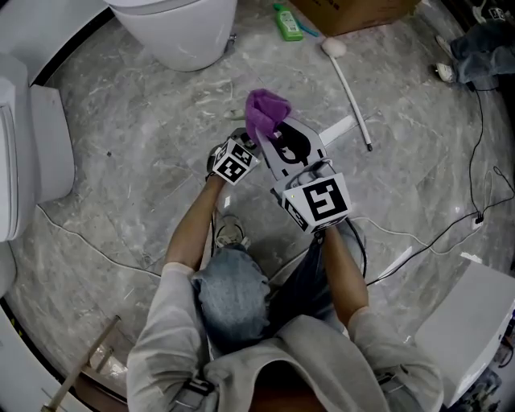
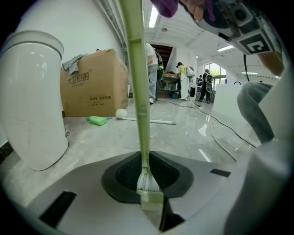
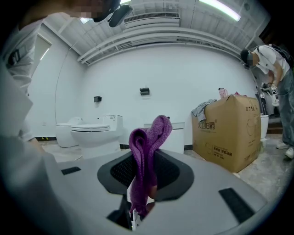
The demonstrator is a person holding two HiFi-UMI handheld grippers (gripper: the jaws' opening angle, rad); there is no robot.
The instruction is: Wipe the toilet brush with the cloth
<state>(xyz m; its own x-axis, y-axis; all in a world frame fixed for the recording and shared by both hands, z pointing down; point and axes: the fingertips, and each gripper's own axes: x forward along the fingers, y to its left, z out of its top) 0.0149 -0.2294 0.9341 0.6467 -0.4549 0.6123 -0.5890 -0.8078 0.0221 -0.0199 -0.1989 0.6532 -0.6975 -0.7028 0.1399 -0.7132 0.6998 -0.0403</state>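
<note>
The toilet brush (image 2: 140, 92) has a pale green handle that rises straight up from my left gripper (image 2: 149, 190). Its white bristles (image 2: 148, 181) sit right at the jaws, which are shut on the brush's lower end. In the head view the left gripper (image 1: 248, 142) is at centre, and the brush is mostly hidden under the grippers. The purple cloth (image 3: 146, 151) stands bunched up out of my right gripper (image 3: 140, 195), which is shut on it. In the head view the cloth (image 1: 265, 110) pokes out just above the left gripper, with the right gripper (image 1: 273, 135) close beside it.
A white toilet (image 1: 177, 28) stands at the top, a green bottle (image 1: 288, 22) and a cardboard box (image 1: 354, 12) beside it. A white stick with a round head (image 1: 350, 80) lies on the marble floor. Cables (image 1: 451, 233) run at the right; a white box (image 1: 471, 322) sits at lower right.
</note>
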